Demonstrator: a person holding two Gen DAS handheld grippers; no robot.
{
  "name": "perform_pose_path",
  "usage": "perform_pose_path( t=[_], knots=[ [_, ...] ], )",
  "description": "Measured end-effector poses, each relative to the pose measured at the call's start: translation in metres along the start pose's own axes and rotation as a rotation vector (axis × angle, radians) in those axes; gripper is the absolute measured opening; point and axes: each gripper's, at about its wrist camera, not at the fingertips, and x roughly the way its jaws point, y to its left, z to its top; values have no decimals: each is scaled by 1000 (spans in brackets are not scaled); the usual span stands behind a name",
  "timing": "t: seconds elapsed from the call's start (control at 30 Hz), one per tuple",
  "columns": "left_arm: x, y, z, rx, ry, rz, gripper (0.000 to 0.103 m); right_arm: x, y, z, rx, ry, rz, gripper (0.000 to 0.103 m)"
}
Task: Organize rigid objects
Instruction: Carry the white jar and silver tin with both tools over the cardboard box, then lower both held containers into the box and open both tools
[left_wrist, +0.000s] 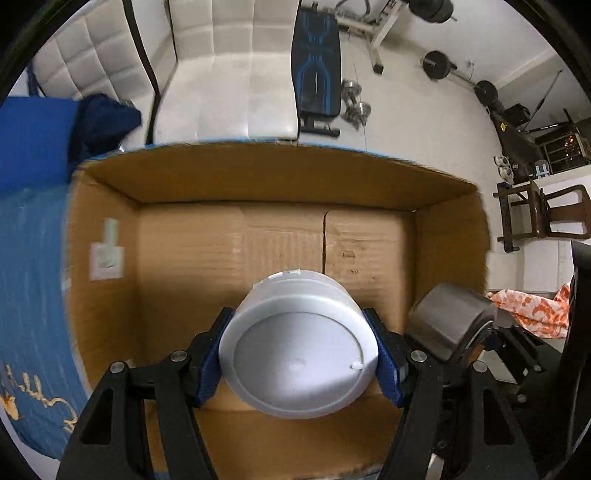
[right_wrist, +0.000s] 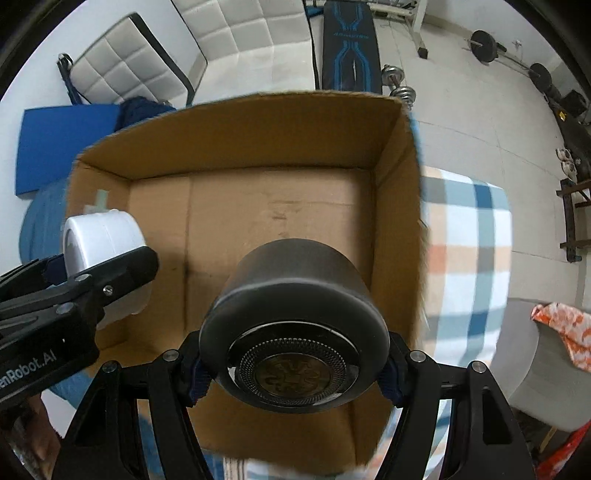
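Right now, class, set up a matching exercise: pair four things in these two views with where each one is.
Things:
1. white container
2. dark container
3. cardboard box
4. weight bench

Places:
A. on the floor beyond the box
B. in the right gripper
C. under both grippers, open
D. in the left gripper

Pairs: 1-D, 2-B, 3-C, 4-A

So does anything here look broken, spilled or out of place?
Nothing stands out. The left gripper holds a white container and the right gripper a dark one, both intact, above an open cardboard box.
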Motion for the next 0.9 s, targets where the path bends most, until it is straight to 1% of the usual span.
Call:
perform_pose_path(
  t=[0.1, 0.17, 0.27, 0.3, 0.33, 0.37, 0.4, 0.47, 0.57, 0.73, 0.8, 0.9],
  knots=[
    [27, 4, 18, -25, 63, -25, 66, 20, 4, 16, -23, 27, -13, 72],
    [42, 8, 26, -34, 91, -24, 66, 31, 7, 25, -43, 43, -29, 73],
    [62, 11, 36, -42, 132, -24, 66, 40, 18, 36, -93, 37, -103, 73],
    [69, 12, 39, -47, 150, -26, 66, 41, 21, 39, -110, 32, -112, 73],
    [73, 13, 41, -51, 163, -31, 66, 42, 23, 40, -119, 34, -102, 73],
    [78, 14, 42, -57, 175, -37, 66, 45, 24, 42, -113, 57, -74, 73],
    [82, 15, 43, -66, 183, -37, 66, 47, 26, 43, -119, 70, -67, 73],
    [86, 17, 44, -75, 186, -47, 66, 53, 30, 43, -151, 74, -91, 73],
    [89, 20, 45, -79, 196, -34, 66, 69, 24, 44, -114, 108, -74, 73],
    [97, 23, 44, -97, 227, -66, 66, 87, 18, 45, -80, 119, -49, 73],
    [99, 21, 45, -87, 226, -47, 66, 93, 16, 46, -69, 132, -43, 73],
    [100, 18, 48, -85, 235, -48, 66, 97, 12, 49, -51, 148, -33, 73]
  ],
)
